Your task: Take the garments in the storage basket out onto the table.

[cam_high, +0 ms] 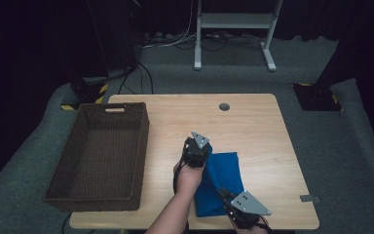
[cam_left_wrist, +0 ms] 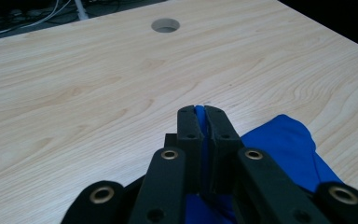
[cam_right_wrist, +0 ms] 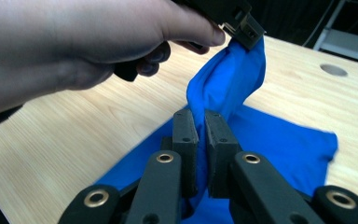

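the blue cloth (cam_high: 222, 181) lay on the worktop (cam_high: 253, 131) near the front edge, right of the wicker basket (cam_high: 100, 156), which held nothing visible. the left gripper (cam_left_wrist: 199, 112) had its fingers clamped on one edge of the cloth, lifting that part off the wood; the right gripper (cam_right_wrist: 200, 116) had its fingers pinched on another part of the same edge, closer to the person. between them the fabric rose in a twisted ridge while the rest rested flat. so the pick-up looked done on both sides. folding or carrying the cloth to the basket seemed yet to come, and the basket stood well apart to the left.
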`<state>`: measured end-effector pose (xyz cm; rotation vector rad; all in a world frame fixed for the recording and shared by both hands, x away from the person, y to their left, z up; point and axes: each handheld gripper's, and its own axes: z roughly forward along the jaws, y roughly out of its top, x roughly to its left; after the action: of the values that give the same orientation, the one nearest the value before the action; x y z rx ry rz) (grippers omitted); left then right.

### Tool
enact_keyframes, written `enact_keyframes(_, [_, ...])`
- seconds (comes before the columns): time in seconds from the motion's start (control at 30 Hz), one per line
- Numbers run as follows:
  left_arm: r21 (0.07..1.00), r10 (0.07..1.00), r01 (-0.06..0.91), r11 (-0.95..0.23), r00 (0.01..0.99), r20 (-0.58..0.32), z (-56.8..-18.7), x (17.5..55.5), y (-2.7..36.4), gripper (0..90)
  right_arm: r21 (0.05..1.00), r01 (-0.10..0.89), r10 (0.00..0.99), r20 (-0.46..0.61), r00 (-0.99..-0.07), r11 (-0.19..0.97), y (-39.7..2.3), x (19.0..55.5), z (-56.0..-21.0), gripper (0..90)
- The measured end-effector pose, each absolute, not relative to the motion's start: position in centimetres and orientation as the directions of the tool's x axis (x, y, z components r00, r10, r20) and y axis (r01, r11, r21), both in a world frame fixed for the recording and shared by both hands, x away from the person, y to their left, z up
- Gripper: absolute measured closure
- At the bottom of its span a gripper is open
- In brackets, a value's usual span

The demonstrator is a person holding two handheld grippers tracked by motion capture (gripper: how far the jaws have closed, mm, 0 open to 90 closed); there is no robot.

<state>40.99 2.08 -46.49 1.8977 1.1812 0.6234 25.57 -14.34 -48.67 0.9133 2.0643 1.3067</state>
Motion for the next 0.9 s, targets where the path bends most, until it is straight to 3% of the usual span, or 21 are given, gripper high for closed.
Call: enact_keyframes(0.9, [0.780, 0.851, 0.493, -0.384, 0.517, 0.092, -48.3, 41.8, -2.6, 82.4, 0.889, 0.361, 0.823, -0.030, -0.567, 0.281, -17.9, 25.1, -51.0, 84.0])
